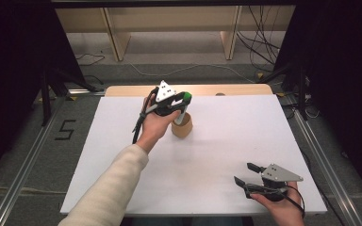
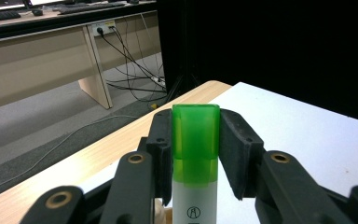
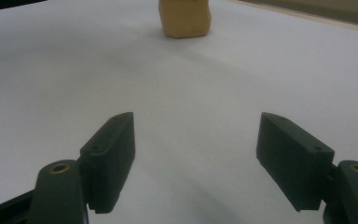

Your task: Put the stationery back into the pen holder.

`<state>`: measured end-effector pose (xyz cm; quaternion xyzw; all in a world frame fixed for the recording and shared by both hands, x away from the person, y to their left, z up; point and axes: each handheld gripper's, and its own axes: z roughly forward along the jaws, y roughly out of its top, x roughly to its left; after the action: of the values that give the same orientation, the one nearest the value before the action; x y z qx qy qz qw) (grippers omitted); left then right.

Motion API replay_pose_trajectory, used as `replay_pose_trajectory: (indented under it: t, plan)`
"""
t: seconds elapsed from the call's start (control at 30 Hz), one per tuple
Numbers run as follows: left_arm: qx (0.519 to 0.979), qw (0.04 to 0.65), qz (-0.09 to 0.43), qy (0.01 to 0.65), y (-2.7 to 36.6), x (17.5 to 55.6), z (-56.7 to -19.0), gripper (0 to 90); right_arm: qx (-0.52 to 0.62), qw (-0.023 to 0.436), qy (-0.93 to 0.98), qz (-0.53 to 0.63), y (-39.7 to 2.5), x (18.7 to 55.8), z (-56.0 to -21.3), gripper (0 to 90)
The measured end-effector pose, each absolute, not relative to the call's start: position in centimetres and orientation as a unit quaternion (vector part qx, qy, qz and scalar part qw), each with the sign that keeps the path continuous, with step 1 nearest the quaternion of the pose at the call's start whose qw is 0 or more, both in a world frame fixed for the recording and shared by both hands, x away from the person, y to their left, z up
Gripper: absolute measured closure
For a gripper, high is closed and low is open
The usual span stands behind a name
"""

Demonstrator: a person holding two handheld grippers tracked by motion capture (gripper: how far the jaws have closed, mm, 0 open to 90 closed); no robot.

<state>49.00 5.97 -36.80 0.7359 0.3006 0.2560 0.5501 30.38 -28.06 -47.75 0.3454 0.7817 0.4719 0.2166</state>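
While the left gripper (image 1: 183,104) hangs near the far edge of the white rectangular desk (image 1: 217,141), its jaws are clamped on the green translucent cap of an upright white cylindrical marker (image 2: 195,154), directly above a small tan paper cup (image 1: 182,126); whether the marker's base touches the cup cannot be told. Right gripper (image 1: 246,174), near corner: jaws wide apart, nothing between them
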Motion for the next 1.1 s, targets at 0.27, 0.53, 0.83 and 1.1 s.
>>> replay_pose_trajectory:
  t: [0.27, 0.53, 0.83, 1.1]
  plan:
    - [0.736, 0.553, 0.251, 0.3, 5.6, 49.2, -37.2, 67.0, 0.347, 0.216, 0.781, 0.471, -28.1, 30.4, -47.7, 28.8]
    - [0.736, 0.557, 0.257, 0.288, 5.4, 49.5, -37.4, 67.0, 0.345, 0.216, 0.782, 0.472, -28.1, 30.4, -47.8, 28.8]
    - [0.737, 0.559, 0.258, 0.279, 5.2, 49.6, -37.7, 67.0, 0.345, 0.216, 0.782, 0.472, -28.1, 30.4, -47.8, 28.9]
    - [0.742, 0.552, 0.259, 0.277, 5.3, 49.9, -38.1, 67.0, 0.348, 0.215, 0.781, 0.471, -28.1, 30.4, -47.7, 28.8]
